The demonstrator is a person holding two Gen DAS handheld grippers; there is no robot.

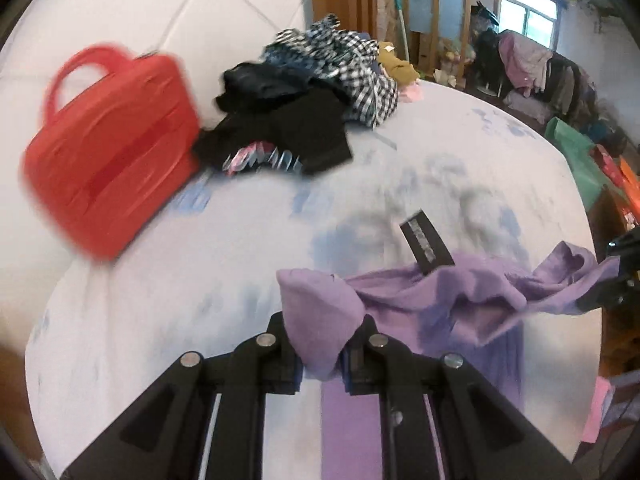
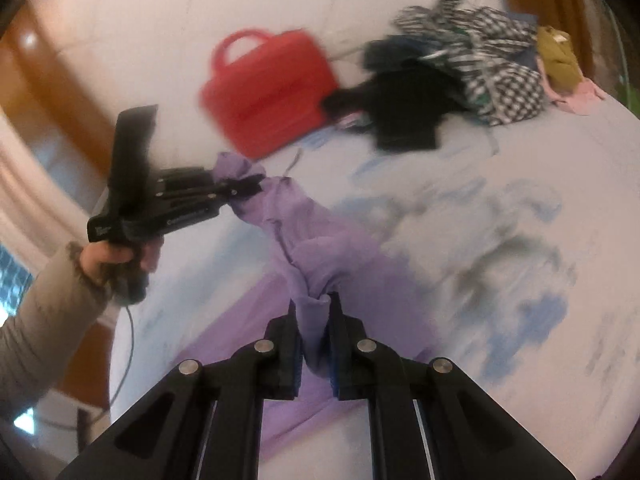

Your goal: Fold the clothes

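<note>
Bare bed sheet (image 1: 460,152) ahead; red bag (image 1: 112,148), clothes pile (image 1: 320,92) behind.

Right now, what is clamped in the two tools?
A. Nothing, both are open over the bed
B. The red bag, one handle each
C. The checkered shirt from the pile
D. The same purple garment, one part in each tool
D: the left tool and the right tool each pinch a bunch of the purple garment, which hangs between them above the bed.
</note>
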